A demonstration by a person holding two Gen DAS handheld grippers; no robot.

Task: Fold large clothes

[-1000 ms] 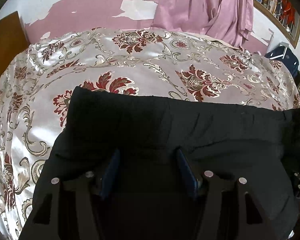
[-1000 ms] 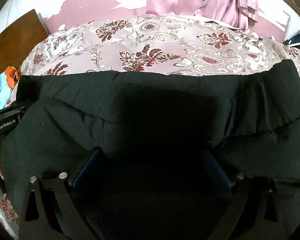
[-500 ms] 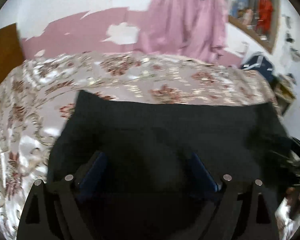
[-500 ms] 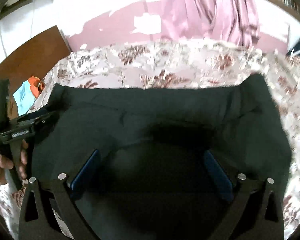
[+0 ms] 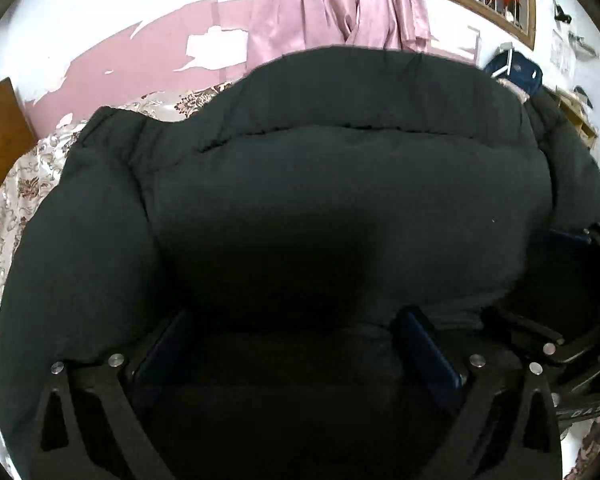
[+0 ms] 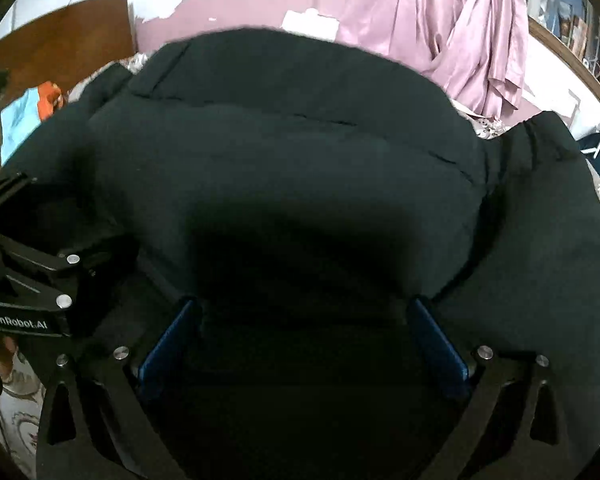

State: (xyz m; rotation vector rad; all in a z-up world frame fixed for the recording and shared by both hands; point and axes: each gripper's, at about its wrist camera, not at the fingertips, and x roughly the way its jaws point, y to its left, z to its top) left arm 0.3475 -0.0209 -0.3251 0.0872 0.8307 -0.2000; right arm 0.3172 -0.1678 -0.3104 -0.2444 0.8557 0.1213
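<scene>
The left hand-held gripper is showing its blue fingers spread wide, the large black fabric garment bunching between them. The right hand-held gripper is standing likewise, pads parted around dark cloth. The garment is billowing above the floral satin bedspread, in front of pink curtains.

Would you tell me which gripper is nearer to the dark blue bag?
Right. The dark blue bag lies off to the right; the right gripper is on that side of the black garment, the left gripper further left.
</scene>
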